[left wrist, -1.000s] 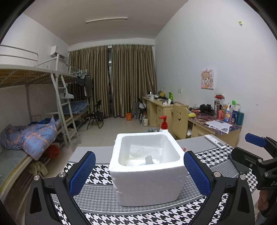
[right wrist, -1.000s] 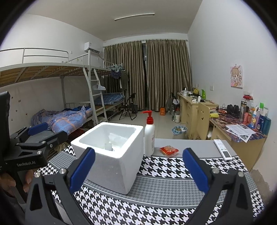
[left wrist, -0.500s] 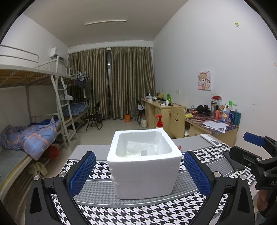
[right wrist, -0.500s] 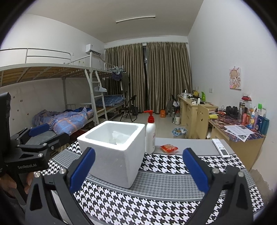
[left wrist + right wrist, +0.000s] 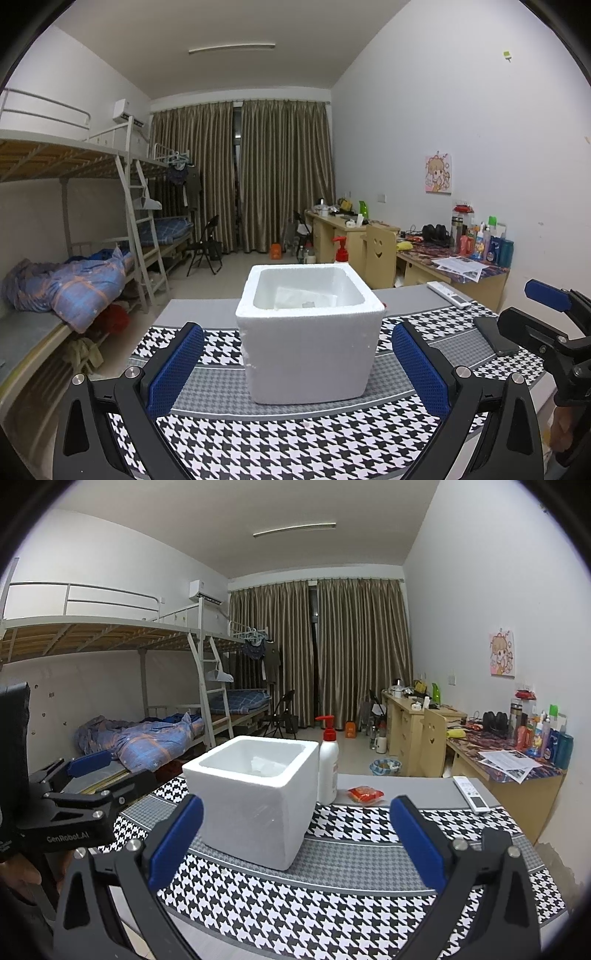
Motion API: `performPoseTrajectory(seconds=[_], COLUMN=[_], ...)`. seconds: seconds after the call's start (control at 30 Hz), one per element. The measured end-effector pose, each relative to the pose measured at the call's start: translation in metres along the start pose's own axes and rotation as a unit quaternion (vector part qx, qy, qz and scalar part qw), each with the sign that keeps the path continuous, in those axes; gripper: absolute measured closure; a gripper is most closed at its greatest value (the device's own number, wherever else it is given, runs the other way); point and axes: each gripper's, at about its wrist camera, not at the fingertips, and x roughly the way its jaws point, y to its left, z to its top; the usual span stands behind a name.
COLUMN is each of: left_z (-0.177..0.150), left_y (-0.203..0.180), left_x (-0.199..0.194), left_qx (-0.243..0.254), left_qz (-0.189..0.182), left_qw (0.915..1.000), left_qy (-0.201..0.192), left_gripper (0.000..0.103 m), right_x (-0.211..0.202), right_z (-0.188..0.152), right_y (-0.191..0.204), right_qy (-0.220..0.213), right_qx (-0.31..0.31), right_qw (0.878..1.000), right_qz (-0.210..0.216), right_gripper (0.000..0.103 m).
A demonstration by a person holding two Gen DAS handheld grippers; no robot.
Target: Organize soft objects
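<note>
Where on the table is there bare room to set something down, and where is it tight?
Free: the houndstooth cloth in front of the foam box, and the stretch right of it, between the orange packet and the remote. Tight: behind the box, where the pump bottle stands close beside it. Both claws are open.

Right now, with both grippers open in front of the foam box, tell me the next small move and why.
Probably ease the right gripper forward and a little right toward the orange packet. It lies on the table beside the pump bottle, outside the white foam box, and looks like the only soft item in view. Both grippers are open and hold nothing; the left gripper faces the box.
</note>
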Motion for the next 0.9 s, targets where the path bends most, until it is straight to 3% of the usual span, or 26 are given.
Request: performPoseTrajectory(seconds=[0.9], left_z=[-0.029], left_y=[-0.005], left_x=[-0.025], left_qx=[-0.005], left_qz=[0.019], left_qw=[0.9997], left_qy=[-0.011], left_gripper=[0.001], right_x=[-0.012], right_z=[-0.024], right_y=[0.005], right_qy=[-0.008], right_qx=[0.012], right_qw=[1.000], right_qz=[-0.002], right_gripper=[0.001])
